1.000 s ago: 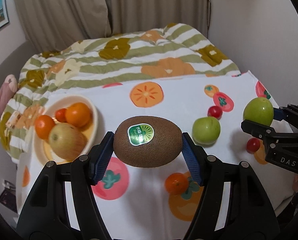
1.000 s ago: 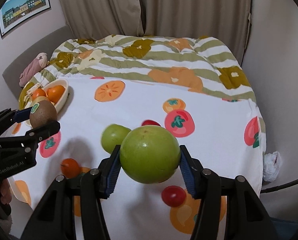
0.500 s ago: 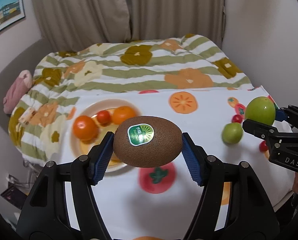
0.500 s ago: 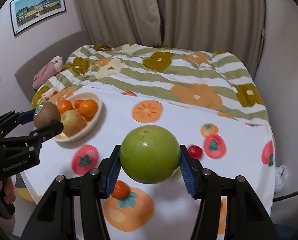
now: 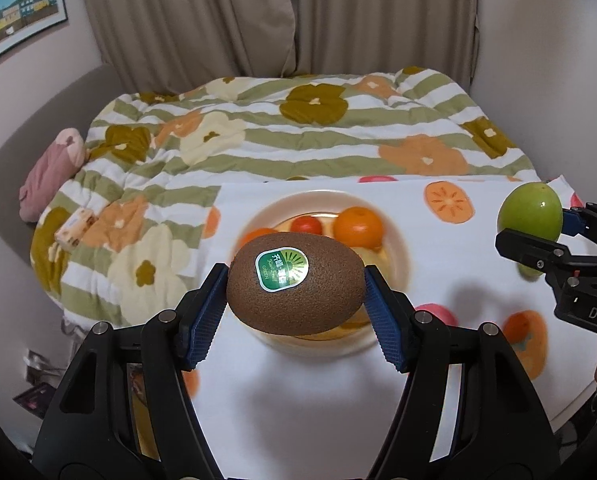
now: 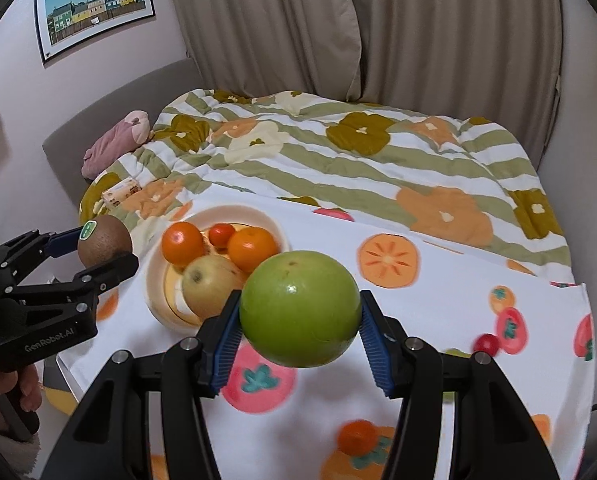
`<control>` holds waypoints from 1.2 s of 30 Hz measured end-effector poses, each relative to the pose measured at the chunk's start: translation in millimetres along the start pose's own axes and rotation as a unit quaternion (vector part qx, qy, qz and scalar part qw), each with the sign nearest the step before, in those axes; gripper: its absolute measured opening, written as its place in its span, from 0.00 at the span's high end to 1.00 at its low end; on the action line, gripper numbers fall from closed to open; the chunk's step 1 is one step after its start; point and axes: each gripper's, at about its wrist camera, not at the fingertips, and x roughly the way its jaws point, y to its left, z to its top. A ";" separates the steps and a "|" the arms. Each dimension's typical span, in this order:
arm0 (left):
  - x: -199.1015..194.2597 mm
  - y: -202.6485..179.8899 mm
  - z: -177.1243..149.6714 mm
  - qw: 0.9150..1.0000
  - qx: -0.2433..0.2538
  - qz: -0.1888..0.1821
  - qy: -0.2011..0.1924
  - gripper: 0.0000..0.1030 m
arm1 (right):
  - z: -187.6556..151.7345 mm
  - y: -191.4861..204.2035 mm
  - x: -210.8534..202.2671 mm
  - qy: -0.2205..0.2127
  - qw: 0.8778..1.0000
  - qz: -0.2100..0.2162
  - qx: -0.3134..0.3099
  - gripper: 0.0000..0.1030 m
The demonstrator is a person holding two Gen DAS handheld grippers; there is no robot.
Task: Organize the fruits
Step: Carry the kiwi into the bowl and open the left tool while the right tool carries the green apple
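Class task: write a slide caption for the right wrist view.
Right gripper holds a green apple near the fruit bowl; left gripper carries a kiwi.

- Table under a fruit-print cloth (image 6: 438, 300).
- Cream bowl (image 6: 154, 276) at its left end, holding fruit.
- Loose on the cloth: small orange fruit (image 6: 356, 436) near the front edge, red cherry tomato (image 6: 486, 343) toward the right.

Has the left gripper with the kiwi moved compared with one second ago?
Yes. The left gripper has carried the kiwi sideways to the left; it is now in front of the bowl, which earlier lay far left.
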 end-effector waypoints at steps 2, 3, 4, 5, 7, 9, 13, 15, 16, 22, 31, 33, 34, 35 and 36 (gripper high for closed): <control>9.1 8.0 -0.6 1.000 0.003 -0.004 0.004 0.30 | 3.4 9.3 9.2 0.002 1.000 -0.001 0.006 0.50; 16.8 14.0 -1.9 1.000 0.006 -0.007 0.008 0.30 | 5.5 14.9 15.6 0.004 1.000 -0.002 0.009 0.50; 21.2 17.0 -2.8 1.000 0.008 -0.010 0.010 0.30 | 6.7 18.3 19.1 0.004 1.000 -0.002 0.012 0.50; 29.3 21.7 -4.8 1.000 0.012 -0.014 0.015 0.30 | 8.2 22.5 24.4 0.005 1.000 -0.003 0.016 0.50; 40.2 26.7 -8.0 0.999 0.018 -0.022 0.021 0.31 | 10.1 29.0 32.6 0.007 1.000 -0.006 0.021 0.50; 50.9 30.2 -11.9 0.999 0.028 -0.029 0.028 0.31 | 11.1 35.3 41.2 0.009 1.000 -0.009 0.027 0.50; 62.5 27.7 -20.8 0.997 0.049 -0.045 0.038 0.31 | 10.1 44.2 56.7 0.017 0.999 -0.014 0.039 0.50; 66.8 23.3 -25.2 0.996 0.065 -0.054 0.040 0.31 | 8.3 46.3 62.9 0.022 0.999 -0.018 0.043 0.50; 68.1 20.4 -26.6 0.995 0.073 -0.056 0.041 0.31 | 7.3 46.9 65.0 0.024 0.999 -0.019 0.044 0.50; 76.0 7.7 -32.0 0.991 0.107 -0.069 0.043 0.30 | 4.0 48.9 74.1 0.031 0.998 -0.028 0.052 0.50; 88.9 7.6 -38.0 0.988 0.122 -0.070 0.064 0.30 | 5.4 47.6 73.9 0.029 0.997 -0.039 0.061 0.50; 89.9 8.5 -39.4 0.988 0.120 -0.072 0.067 0.30 | 5.5 47.4 73.7 0.029 0.997 -0.040 0.061 0.50; 89.7 8.8 -40.1 0.988 0.119 -0.074 0.067 0.30 | 5.5 47.1 73.7 0.029 0.997 -0.040 0.061 0.50; 89.4 8.4 -40.5 0.988 0.120 -0.075 0.067 0.29 | 5.6 46.9 73.6 0.029 0.997 -0.041 0.061 0.50; 87.8 7.5 -40.4 0.987 0.123 -0.074 0.064 0.29 | 5.6 46.9 73.6 0.029 0.997 -0.040 0.061 0.50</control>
